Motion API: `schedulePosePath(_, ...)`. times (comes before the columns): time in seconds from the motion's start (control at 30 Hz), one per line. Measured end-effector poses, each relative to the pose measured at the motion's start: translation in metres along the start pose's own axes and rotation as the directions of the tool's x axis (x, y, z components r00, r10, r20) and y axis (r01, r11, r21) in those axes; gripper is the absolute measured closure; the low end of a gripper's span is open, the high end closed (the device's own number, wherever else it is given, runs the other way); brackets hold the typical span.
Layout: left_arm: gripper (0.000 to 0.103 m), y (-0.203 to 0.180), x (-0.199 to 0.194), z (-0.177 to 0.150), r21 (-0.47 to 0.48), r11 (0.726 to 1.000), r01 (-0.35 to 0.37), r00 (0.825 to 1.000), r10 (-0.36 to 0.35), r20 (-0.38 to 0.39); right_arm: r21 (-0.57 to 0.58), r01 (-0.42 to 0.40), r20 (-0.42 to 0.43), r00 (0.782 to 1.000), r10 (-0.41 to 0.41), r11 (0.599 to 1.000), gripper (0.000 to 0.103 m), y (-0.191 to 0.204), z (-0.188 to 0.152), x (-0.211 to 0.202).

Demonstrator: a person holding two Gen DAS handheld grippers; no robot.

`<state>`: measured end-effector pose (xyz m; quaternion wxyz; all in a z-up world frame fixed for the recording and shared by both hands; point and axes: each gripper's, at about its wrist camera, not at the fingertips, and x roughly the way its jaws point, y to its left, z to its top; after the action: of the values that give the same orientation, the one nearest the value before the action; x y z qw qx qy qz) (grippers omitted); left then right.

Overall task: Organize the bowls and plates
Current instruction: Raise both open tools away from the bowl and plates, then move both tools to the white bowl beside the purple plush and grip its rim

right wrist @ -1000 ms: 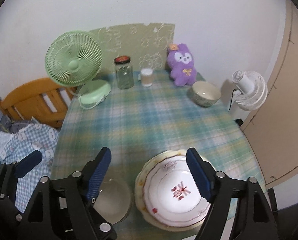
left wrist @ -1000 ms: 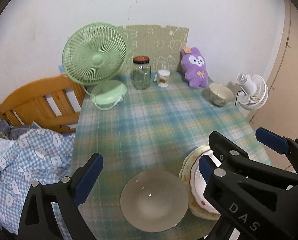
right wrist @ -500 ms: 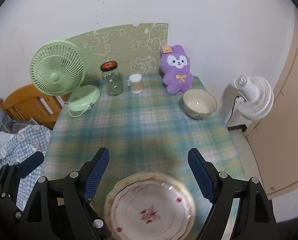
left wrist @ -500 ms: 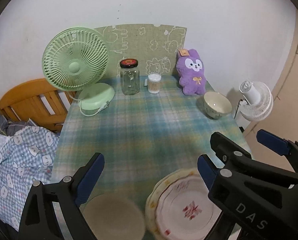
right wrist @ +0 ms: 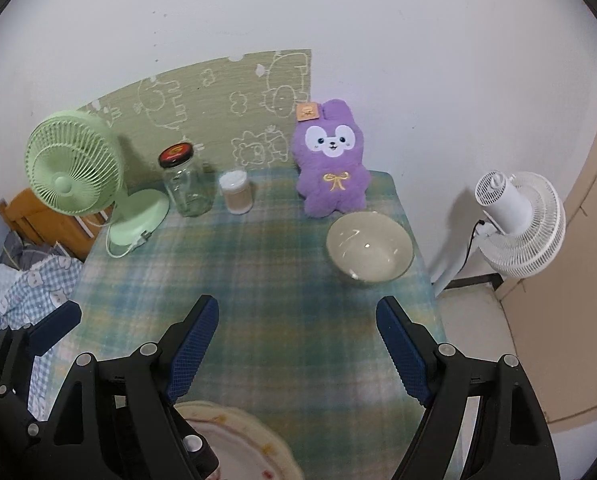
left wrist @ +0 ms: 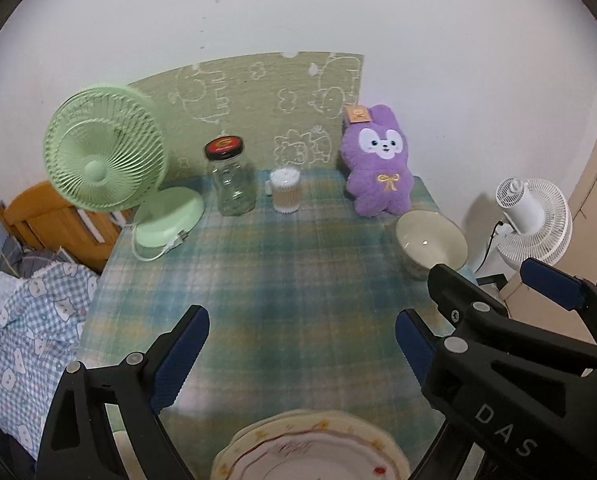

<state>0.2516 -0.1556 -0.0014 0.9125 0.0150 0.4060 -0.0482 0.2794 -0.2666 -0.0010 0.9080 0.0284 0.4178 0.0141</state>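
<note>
We hold both grippers above the near end of the table, side by side. Our left gripper has its jaws spread wide with nothing between them; under it we see only the checked cloth. Our right gripper is spread just as wide and is also empty. In the left wrist view the right gripper's black frame shows at the right edge, close beside the left one.

The plates lie stacked at the near edge of the table, a cream plate with a white, red-marked plate on it, below and between the left gripper's fingers. In the right wrist view the same stack sits low and to the left, partly behind the left finger.

The bowl stands upright at the far right of the table, just in front of the purple plush and well apart from the plates. It looks empty.

Along the back we see a green fan, a jar with a dark lid, and a small cup. A white fan stands off the table to the right.
</note>
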Motion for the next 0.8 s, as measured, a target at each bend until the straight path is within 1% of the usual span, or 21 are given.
schedulePosePath(0.13,0.011,-0.023,0.017,0.010,0.002,1.000,0.004,1.000,-0.004,-0.001,-0.004,0.003,0.005,1.000,-0.003,1.000,0.020,-0.026,0.010,0.017)
schedulePosePath(0.27,0.011,-0.044,0.035,0.023,0.017,1.000,0.012,1.000,-0.012,0.000,0.008,0.013,0.008,1.000,-0.013,1.000,0.021,-0.048,0.019,0.031)
schedulePosePath(0.37,0.012,-0.056,0.050,0.031,0.018,1.000,0.011,1.000,-0.011,-0.008,0.020,0.025,0.009,1.000,-0.025,0.999,0.026,-0.065,0.027,0.044)
schedulePosePath(0.47,0.012,-0.067,0.069,0.040,0.024,1.000,0.011,1.000,-0.011,-0.017,0.029,0.030,0.001,1.000,-0.030,0.999,0.027,-0.079,0.034,0.062)
schedulePosePath(0.57,0.016,-0.073,0.088,0.046,0.027,0.999,0.022,0.999,-0.022,-0.024,0.031,0.038,0.004,0.999,-0.038,0.999,0.027,-0.088,0.040,0.076)
schedulePosePath(0.67,0.019,-0.076,0.104,0.050,0.019,0.999,0.049,0.998,-0.049,-0.037,0.038,0.048,0.006,0.999,-0.048,0.998,0.027,-0.097,0.045,0.093)
schedulePosePath(0.77,0.024,-0.082,0.122,0.055,0.026,0.999,0.045,0.998,-0.044,-0.046,0.049,0.063,0.002,0.998,-0.063,0.997,0.032,-0.106,0.049,0.110)
schedulePosePath(0.8,0.027,-0.085,0.130,0.057,0.033,0.999,0.042,0.998,-0.041,-0.048,0.055,0.063,-0.002,0.998,-0.063,0.996,0.032,-0.109,0.049,0.115)
